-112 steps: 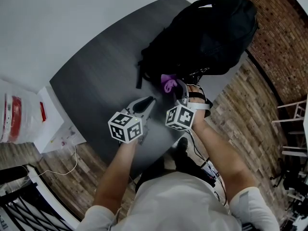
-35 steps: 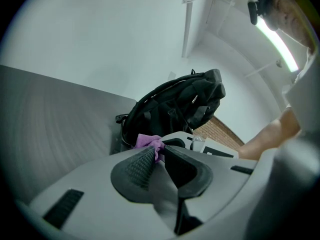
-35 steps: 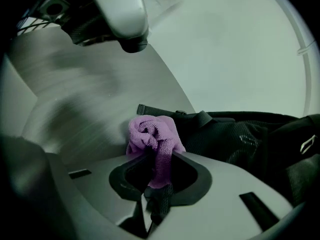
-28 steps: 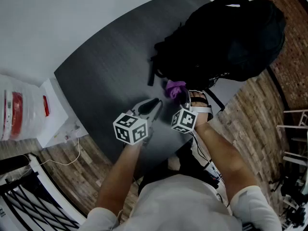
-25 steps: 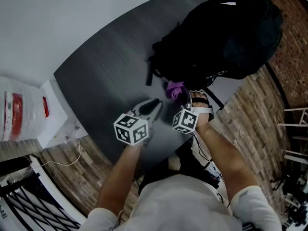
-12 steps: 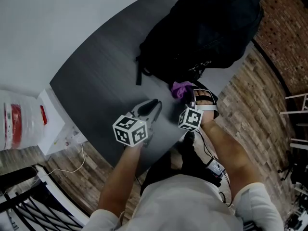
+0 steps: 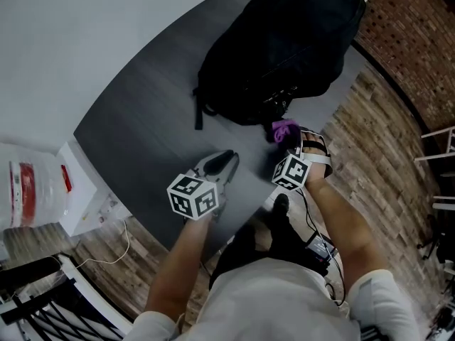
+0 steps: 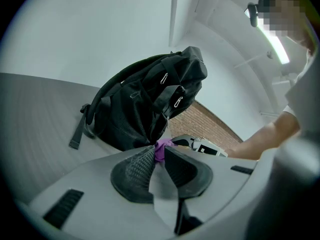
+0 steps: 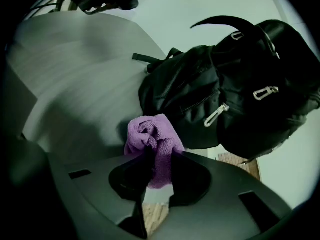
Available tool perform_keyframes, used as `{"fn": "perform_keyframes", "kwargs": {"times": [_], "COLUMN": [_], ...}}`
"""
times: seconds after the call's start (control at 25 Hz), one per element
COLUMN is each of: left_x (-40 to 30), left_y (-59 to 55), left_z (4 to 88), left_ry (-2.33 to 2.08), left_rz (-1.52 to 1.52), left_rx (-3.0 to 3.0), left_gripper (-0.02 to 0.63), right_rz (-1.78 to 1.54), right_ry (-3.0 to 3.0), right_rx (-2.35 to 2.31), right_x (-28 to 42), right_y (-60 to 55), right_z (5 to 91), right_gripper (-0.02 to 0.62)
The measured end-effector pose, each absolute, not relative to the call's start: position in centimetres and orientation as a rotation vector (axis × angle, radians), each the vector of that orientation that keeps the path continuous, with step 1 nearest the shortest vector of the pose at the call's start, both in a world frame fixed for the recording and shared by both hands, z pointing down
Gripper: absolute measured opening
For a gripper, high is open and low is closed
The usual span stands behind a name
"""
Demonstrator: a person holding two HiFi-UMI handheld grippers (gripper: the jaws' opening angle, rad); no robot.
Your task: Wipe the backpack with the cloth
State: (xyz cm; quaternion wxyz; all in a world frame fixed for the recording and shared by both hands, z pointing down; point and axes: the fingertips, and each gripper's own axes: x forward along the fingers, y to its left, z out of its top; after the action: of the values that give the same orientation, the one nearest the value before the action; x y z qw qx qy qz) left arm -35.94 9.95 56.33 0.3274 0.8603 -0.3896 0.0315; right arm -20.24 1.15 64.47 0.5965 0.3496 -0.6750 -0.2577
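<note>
Head view: backpack (image 7: 284,41) lies on the table (image 7: 135,112). The right gripper (image 7: 290,142) holds the purple cloth (image 7: 284,128) at the backpack's near lower edge. The left gripper (image 7: 229,156) is over the table, short of the backpack.

Left gripper view: jaws narrow, nothing in them, backpack ahead and untouched.

Right gripper view: jaws clamped on the cloth, with the wad just beside the backpack's zip pocket. Contact is unclear.

Suggest pressing the wad flat, wiping in long overlapping strokes and steering round the zip pulls. The left gripper should probably brace the backpack against sliding.
</note>
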Motion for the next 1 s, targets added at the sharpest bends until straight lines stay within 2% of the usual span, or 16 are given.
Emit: {"fn": "perform_keyframes", "kwargs": {"times": [0.48,1.0], "left_x": [-28.8,-11.6], "left_y": [10.7,7.4], "left_z": [53.7,48.8], "left_ry": [-0.936,-1.084], "left_rz": [0.184,0.198], "left_rx": [2.348,2.405], "left_gripper": [0.041,0.041], "right_rz": [-0.272,-0.160], "right_ry": [-1.612,-1.993], "right_rx": [1.132,1.195], "right_x": [-7.7,2.8], "right_y": [4.1,0.3], "right_z": [60.7,54.5], "right_gripper": [0.081,0.081]}}
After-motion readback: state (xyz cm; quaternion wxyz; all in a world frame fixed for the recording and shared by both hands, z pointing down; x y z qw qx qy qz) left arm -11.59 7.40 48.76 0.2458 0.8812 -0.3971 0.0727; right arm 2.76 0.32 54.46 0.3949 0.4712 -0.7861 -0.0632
